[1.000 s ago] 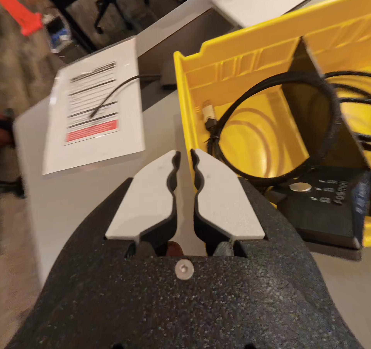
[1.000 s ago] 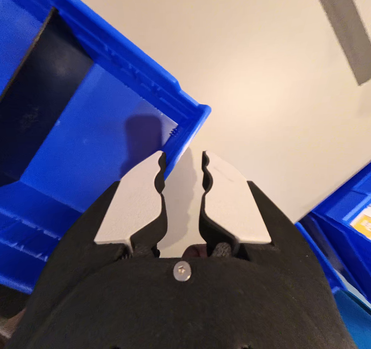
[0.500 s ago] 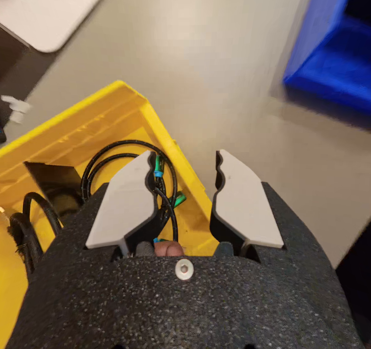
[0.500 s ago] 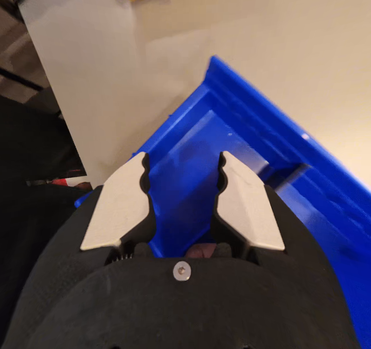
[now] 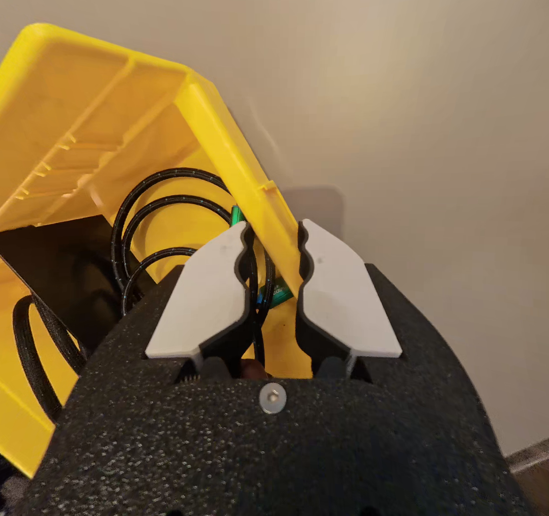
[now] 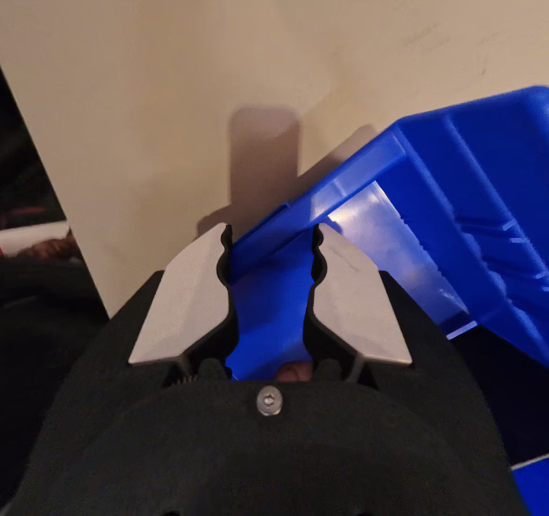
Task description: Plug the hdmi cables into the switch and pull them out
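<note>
Yellow plastic bin (image 5: 98, 121) side wall runs between my left gripper (image 5: 273, 229) fingers, which stand apart, gripping nothing. Black braided hdmi cables (image 5: 166, 201) coil inside bin, left of left finger; green plug (image 5: 277, 295) sits between fingers. Right gripper (image 6: 271, 231) fingers spread, straddling blue plastic bin (image 6: 445, 204) wall. Beige tabletop (image 6: 178, 70) beyond fingertips.

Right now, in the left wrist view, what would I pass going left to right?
Black divider → coiled black cables → green plug → yellow bin's side wall → bare table.
</note>
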